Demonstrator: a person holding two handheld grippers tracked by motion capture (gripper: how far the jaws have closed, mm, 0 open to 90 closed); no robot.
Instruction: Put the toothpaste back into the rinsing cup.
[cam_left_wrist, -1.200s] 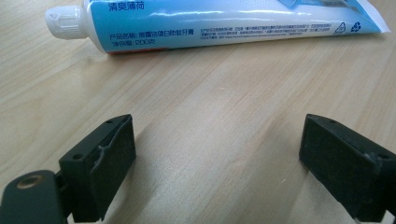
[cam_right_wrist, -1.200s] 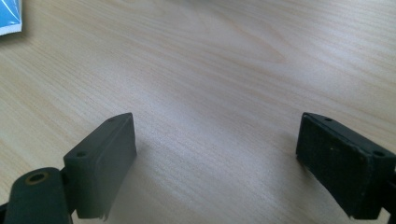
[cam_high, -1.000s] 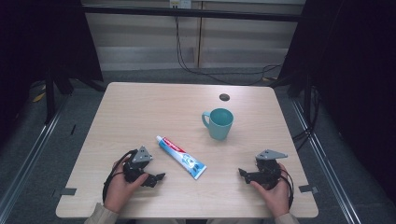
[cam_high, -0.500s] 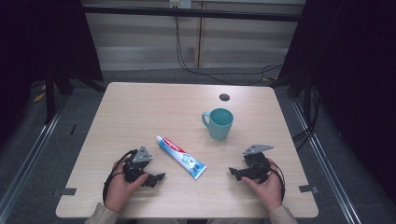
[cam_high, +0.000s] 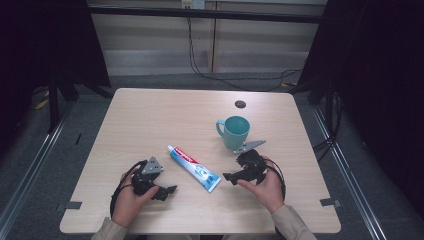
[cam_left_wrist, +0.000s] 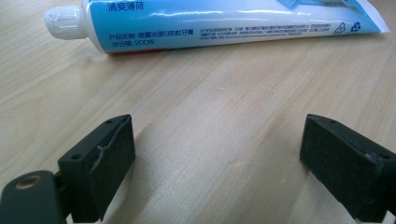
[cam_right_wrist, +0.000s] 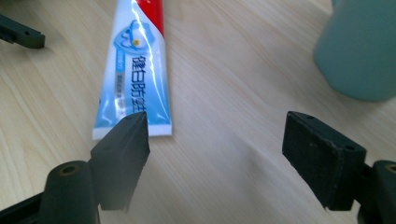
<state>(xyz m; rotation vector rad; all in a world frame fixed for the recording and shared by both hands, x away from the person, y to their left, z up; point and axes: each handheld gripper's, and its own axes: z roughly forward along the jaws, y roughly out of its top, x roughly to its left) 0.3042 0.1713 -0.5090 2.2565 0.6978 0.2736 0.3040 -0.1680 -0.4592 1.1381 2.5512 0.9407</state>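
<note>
Toothpaste tube (cam_high: 194, 168) flat on tabletop (cam_high: 150, 120), crimped end just ahead of right claw (cam_high: 231, 177); jaws wide, narrowing slightly, nothing between.

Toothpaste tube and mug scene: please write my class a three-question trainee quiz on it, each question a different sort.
1. True or false: the toothpaste tube lies flat on the table.
2. Which stands nearer the teal mug: (A) the left gripper, (B) the right gripper?
3. Fill in: the tube's white cap shows in the ______ gripper view.

Key
1. True; neither gripper holds it.
2. B.
3. Left; the right gripper view shows the tube's flat crimped end beside one of its fingers.
</note>
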